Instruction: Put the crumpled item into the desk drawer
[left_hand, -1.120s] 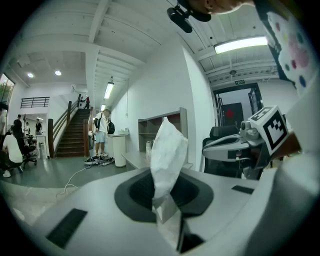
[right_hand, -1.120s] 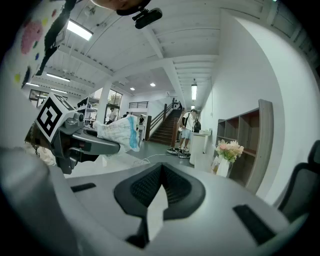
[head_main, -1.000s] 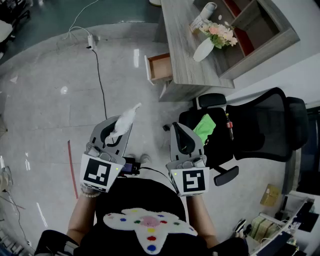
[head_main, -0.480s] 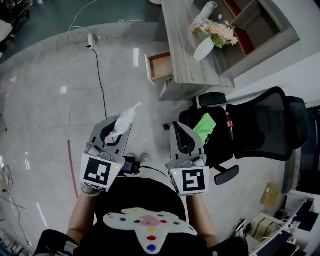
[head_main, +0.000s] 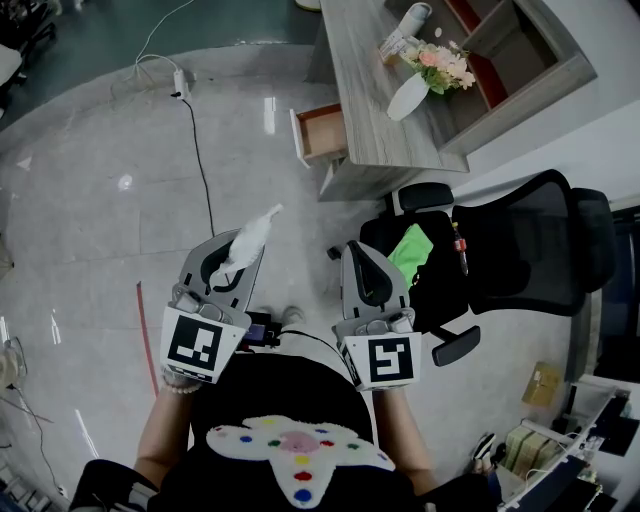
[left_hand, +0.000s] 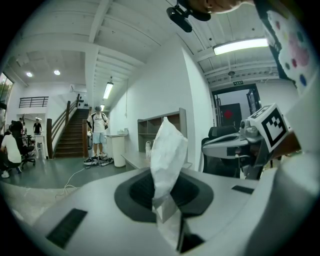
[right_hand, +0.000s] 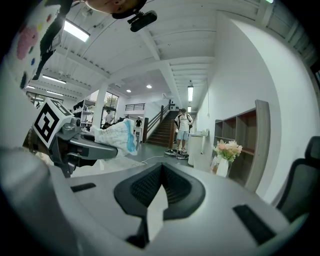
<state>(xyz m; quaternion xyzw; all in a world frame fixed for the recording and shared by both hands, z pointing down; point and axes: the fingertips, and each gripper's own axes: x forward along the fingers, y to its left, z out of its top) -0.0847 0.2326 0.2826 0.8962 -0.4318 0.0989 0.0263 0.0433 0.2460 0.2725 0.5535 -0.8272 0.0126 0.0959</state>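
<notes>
Grey floor (head_main: 90, 200) filled the left side of the head view, and a thin black cable (head_main: 200, 160) ran across it from a white plug box (head_main: 181, 82). A red line (head_main: 146, 335) was on the floor too.

Next came the left gripper (head_main: 240, 262). Its jaws were almost closed, and they pinched the crumpled item (head_main: 255, 232) between them. It was white and looked like soft paper. Its top end stuck up and out past the jaw tips. In the right gripper view it had a bit of blue on it.

Further along and higher up was the drawer (head_main: 320, 133). It was pulled open from the desk (head_main: 375, 110), and it was brown inside. The crumpled item was well apart from it.

The right gripper (head_main: 362, 262) was held beside the left one, near but not touching. Its jaws were shut tight together with nothing between them.

On the desk stood a white vase (head_main: 408, 98) with pink flowers (head_main: 442, 66). Below the desk was a black chair (head_main: 510, 260), with something bright green (head_main: 411, 252) lying on its seat.
</notes>
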